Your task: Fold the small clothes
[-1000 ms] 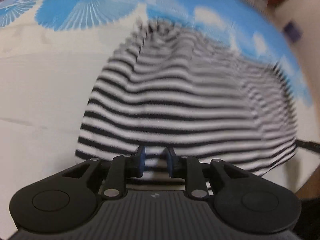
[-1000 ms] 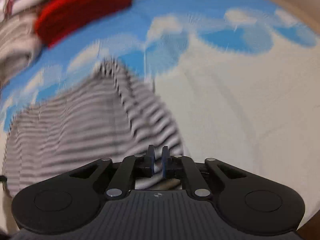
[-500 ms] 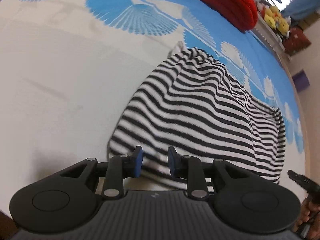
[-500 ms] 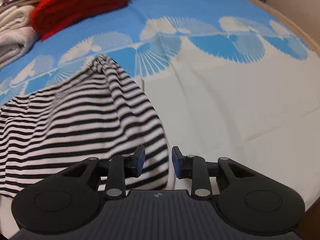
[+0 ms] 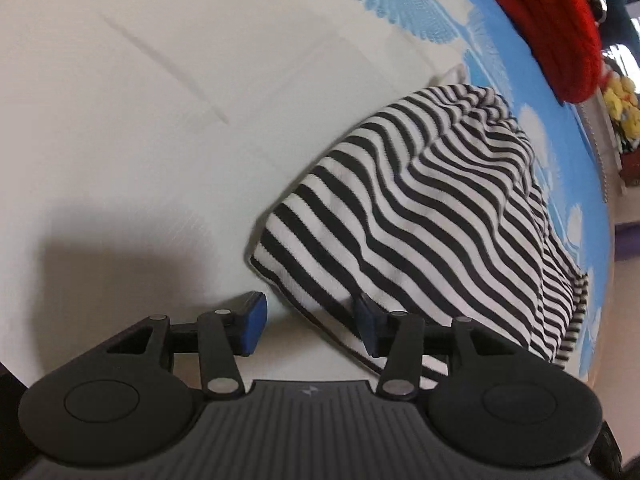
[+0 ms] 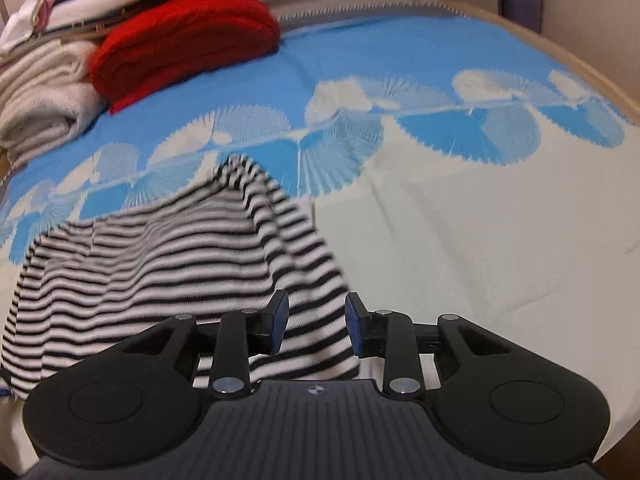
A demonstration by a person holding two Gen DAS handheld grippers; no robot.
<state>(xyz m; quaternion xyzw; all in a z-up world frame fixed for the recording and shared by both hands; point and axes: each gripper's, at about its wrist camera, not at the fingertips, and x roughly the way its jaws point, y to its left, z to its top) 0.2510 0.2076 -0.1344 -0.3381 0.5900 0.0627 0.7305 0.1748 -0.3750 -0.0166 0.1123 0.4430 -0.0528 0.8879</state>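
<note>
A black-and-white striped garment (image 5: 432, 216) lies folded over in a loose heap on a white and blue patterned cloth (image 5: 160, 120). My left gripper (image 5: 310, 326) is open and empty, at the garment's near left corner; its right pad touches the hem. In the right wrist view the striped garment (image 6: 160, 268) fills the lower left. My right gripper (image 6: 314, 326) is open, with the garment's near right corner lying between and under the pads, not pinched.
A folded red knit (image 6: 188, 48) and cream and white folded clothes (image 6: 40, 92) are stacked at the far edge. Yellow plush toys (image 5: 620, 112) and a purple box (image 6: 520, 4) stand beyond the table. The white part of the cloth (image 6: 480, 260) lies to the right.
Both grippers opened and let go of the garment's hem, then drew back. The garment dropped onto the cloth and settled. The left gripper swung to the left of the garment.
</note>
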